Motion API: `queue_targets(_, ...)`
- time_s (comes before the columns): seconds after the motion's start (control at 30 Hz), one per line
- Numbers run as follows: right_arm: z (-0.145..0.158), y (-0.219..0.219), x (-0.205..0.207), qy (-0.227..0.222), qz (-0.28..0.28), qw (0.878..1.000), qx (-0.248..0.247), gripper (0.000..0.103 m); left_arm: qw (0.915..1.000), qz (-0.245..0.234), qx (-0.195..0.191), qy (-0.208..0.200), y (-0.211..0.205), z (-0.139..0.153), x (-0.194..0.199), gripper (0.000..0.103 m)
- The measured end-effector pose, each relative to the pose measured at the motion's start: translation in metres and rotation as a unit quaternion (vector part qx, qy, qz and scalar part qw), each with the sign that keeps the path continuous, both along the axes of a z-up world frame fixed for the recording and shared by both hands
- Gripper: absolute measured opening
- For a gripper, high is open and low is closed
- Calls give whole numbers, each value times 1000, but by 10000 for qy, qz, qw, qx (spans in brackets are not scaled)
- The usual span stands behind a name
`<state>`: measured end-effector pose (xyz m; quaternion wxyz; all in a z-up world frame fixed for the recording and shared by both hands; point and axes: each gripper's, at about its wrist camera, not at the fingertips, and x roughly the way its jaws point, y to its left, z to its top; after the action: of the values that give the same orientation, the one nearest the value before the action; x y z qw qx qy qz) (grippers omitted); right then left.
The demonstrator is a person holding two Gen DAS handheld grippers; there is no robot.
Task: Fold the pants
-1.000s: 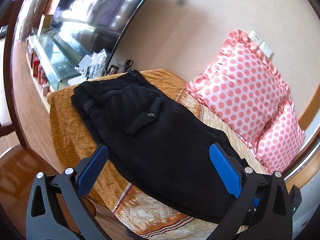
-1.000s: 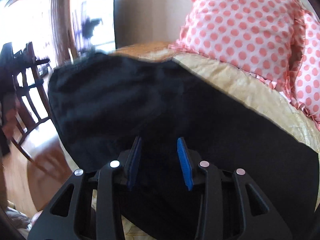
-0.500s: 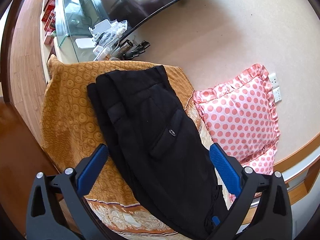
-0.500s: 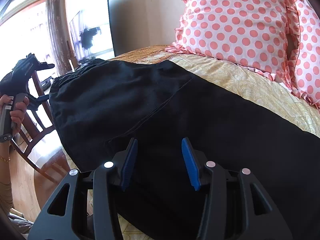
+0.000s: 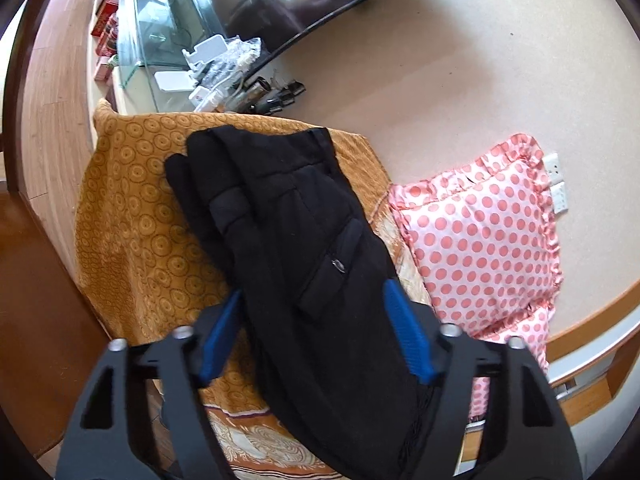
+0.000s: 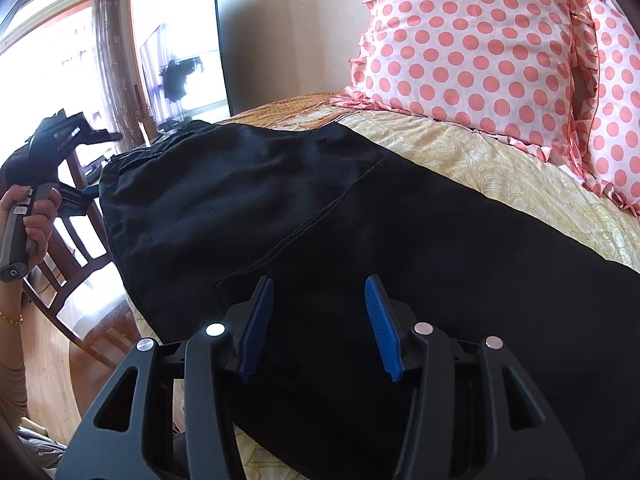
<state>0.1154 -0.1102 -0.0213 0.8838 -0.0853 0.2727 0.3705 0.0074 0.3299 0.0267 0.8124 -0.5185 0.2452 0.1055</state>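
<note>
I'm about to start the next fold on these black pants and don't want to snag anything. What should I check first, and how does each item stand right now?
1. Left gripper open and holding nothing: ok.
2. Right gripper open, no cloth between its pads: ok.
3. Black pants lying fairly flat on the orange-gold bedspread, button pocket facing up: ok.
4. Polka-dot pillow apart from the pants: ok.
5. Near end of the pants fully supported on the bed: cannot tell, it runs under the grippers and out of view.
</note>
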Motion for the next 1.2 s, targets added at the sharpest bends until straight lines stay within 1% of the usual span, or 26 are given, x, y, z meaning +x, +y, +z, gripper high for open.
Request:
queue_targets(0.03, 0, -1, -1, -9, -5, 10000, 12, 54, 10000, 47, -21, 57, 3, -3, -1, 49)
queue_targets(0.1, 0, -4, -3, -29, 5, 10000, 74, 61, 9997, 165, -29, 183, 5, -6, -2, 21)
queue_targets(0.13, 0, -6, -4, -37, 11, 10000, 91, 63, 9995, 204, -48, 224, 6, -9, -3, 19)
queue_targets(0.17, -1, -7, -5, -41, 23, 9999, 103, 65, 9994, 244, -139, 190, 8, -12, -5, 14)
queue_targets(0.23, -2, -10, -7, -34, 49, 9999, 103, 66, 9991, 300, -286, 130, 11, -16, -9, 13)
queue_targets(0.27, -2, -11, -8, -37, 54, 9999, 97, 66, 9985, 362, -378, 135, 11, -19, -11, 16)
queue_targets(0.3, -1, -12, -8, -46, 52, 9999, 98, 67, 9978, 433, -480, 141, 12, -21, -13, 24)
queue_targets(0.33, -1, -13, -9, -54, 46, 9999, 100, 68, 9966, 534, -614, 154, 11, -24, -17, 28)
queue_targets(0.37, -1, -14, -10, -60, 42, 9999, 111, 68, 9962, 533, -677, 78, 10, -24, -19, 32)
queue_targets(0.43, -1, -16, -10, -63, 26, 9999, 141, 69, 9968, 502, -626, 14, 6, -22, -21, 37)
queue_targets(0.5, -2, -17, -9, -46, 28, 9998, 166, 69, 9974, 465, -545, 24, 5, -17, -15, 48)
queue_targets(0.57, -3, -17, -8, -34, 22, 9998, 174, 69, 9974, 461, -547, 62, 6, -14, -8, 49)
queue_targets(0.63, -2, -18, -9, -50, 23, 9998, 187, 69, 9972, 476, -567, 67, 9, -14, -1, 49)
queue_targets(0.67, -3, -18, -9, -47, 29, 9998, 195, 69, 9972, 486, -567, 90, 11, -15, 2, 42)
queue_targets(0.7, -3, -19, -9, -48, 31, 9997, 218, 69, 9971, 497, -563, 143, 12, -17, 3, 27)
queue_targets(0.73, -3, -20, -9, -49, 29, 9997, 239, 69, 9968, 525, -551, 225, 13, -20, 5, 24)
queue_targets(0.77, -3, -22, -11, -62, 19, 9996, 271, 69, 9971, 522, -505, 219, 13, -21, 5, 21)
queue_targets(0.83, -2, -28, -12, -99, 3, 9994, 334, 69, 9984, 494, -83, 264, 7, -14, 5, 16)
queue_targets(0.87, -1, -31, -14, -119, -13, 9993, 368, 69, 9983, 467, 232, 275, 1, -6, 6, 13)
queue_targets(0.9, -1, -36, -15, -144, -37, 9990, 420, 69, 9972, 432, 542, 269, -5, 3, 7, 11)
queue_targets(0.97, 2, -46, -18, -180, -90, 9985, 517, 69, 9934, 352, 1059, 250, -18, 22, 11, 11)
queue_targets(1.03, 5, -62, -23, -257, -184, 9973, 658, 69, 9844, 163, 1747, 128, -42, 53, 18, 10)
queue_targets(1.07, 6, -69, -25, -292, -238, 9967, 717, 69, 9798, 40, 2000, 62, -52, 65, 22, 10)
queue_targets(1.1, 8, -79, -28, -340, -314, 9958, 796, 69, 9721, -191, 2336, -66, -71, 85, 29, 10)
queue_targets(1.17, 12, -98, -33, -424, -497, 9934, 938, 70, 9612, -595, 2678, -279, -101, 110, 41, 10)
queue_targets(1.2, 14, -109, -36, -469, -631, 9919, 996, 71, 9543, -829, 2845, -394, -119, 122, 46, 10)
